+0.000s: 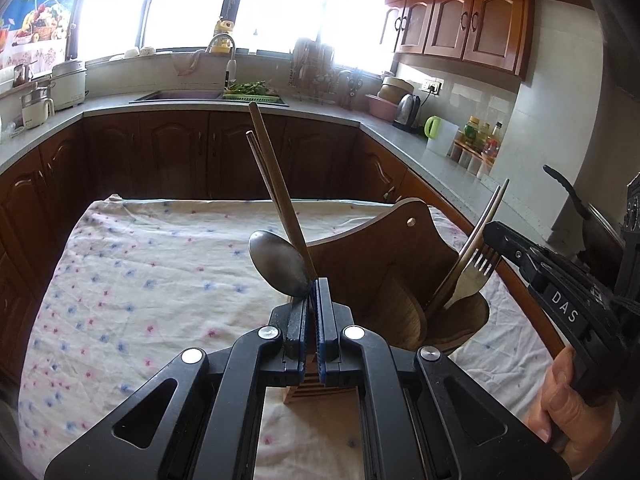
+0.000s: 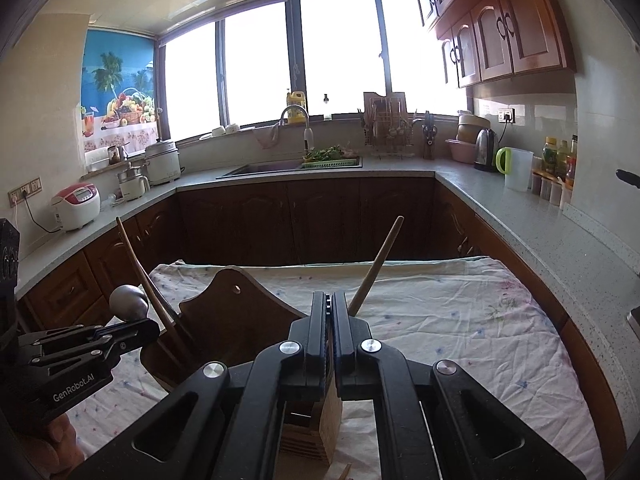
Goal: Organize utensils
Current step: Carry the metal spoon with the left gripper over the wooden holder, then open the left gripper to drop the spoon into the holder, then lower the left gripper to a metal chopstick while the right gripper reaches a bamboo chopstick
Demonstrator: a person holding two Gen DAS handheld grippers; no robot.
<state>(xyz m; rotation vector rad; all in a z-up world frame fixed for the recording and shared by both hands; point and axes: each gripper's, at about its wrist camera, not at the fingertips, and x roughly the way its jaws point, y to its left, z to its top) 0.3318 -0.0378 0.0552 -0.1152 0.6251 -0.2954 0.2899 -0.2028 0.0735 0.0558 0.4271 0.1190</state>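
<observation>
A wooden utensil holder [image 1: 384, 256] stands on the cloth-covered table; it also shows in the right wrist view [image 2: 224, 304]. My left gripper [image 1: 314, 292] is shut on a metal spoon [image 1: 278, 262] held bowl-up over the holder's left side, beside wooden chopsticks [image 1: 272, 184]. My right gripper [image 2: 331, 308] is shut on a fork [image 1: 476, 272], tines up, with a wooden stick [image 2: 376, 268] rising past it, at the holder's right pocket. The left gripper with the spoon [image 2: 128, 302] shows at left in the right wrist view.
A floral cloth [image 1: 152, 280] covers the table. A small wooden slotted block [image 2: 320, 420] sits under the grippers. Kitchen counters [image 2: 520, 216] with sink, kettle, jug and cookers ring the room.
</observation>
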